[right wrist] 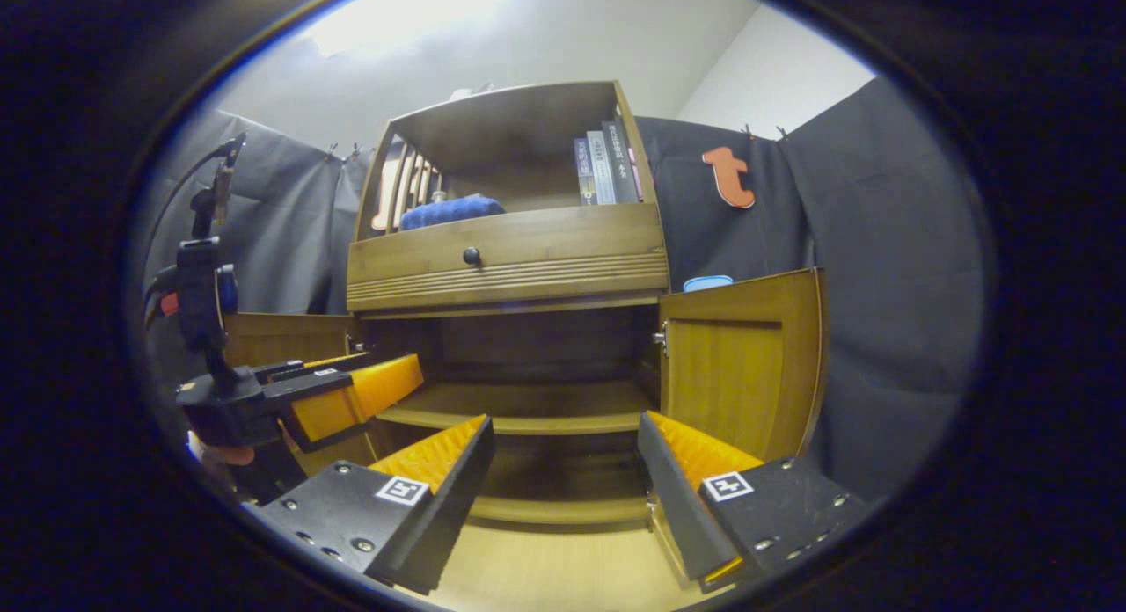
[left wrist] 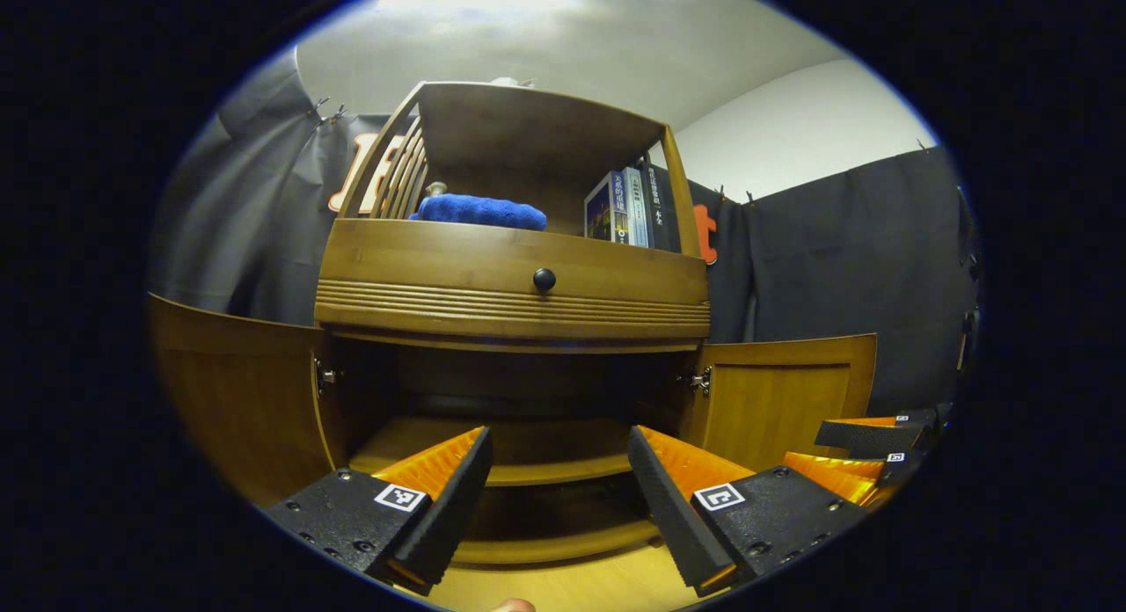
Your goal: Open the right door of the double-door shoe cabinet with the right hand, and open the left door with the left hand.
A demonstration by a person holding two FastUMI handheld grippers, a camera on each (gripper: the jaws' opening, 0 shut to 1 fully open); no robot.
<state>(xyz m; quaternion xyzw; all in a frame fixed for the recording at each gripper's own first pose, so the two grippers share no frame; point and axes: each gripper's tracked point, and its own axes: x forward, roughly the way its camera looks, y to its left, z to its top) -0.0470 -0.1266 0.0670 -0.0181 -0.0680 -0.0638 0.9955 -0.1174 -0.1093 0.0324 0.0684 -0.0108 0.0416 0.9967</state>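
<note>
The wooden shoe cabinet (left wrist: pixel 510 287) stands ahead with both lower doors swung open. Its left door (left wrist: pixel 237 401) hangs out to the left and its right door (left wrist: pixel 778 401) to the right; in the right gripper view they are the left door (right wrist: pixel 281 335) and the right door (right wrist: pixel 743 366). Dark shelves (left wrist: pixel 519 462) show inside. My left gripper (left wrist: pixel 559 476) is open and holds nothing, in front of the opening. My right gripper (right wrist: pixel 563 471) is open too, also empty. The left gripper (right wrist: pixel 352 392) shows at the left of the right gripper view; the right gripper (left wrist: pixel 866 449) sits low at the right of the left gripper view.
A drawer with a black knob (left wrist: pixel 544 280) sits above the doors. On the upper shelf lie a blue cloth (left wrist: pixel 479 212) and upright books (left wrist: pixel 625 207). Black cloth walls (left wrist: pixel 844 269) close in on both sides. Pale wooden floor (right wrist: pixel 563 568) lies below.
</note>
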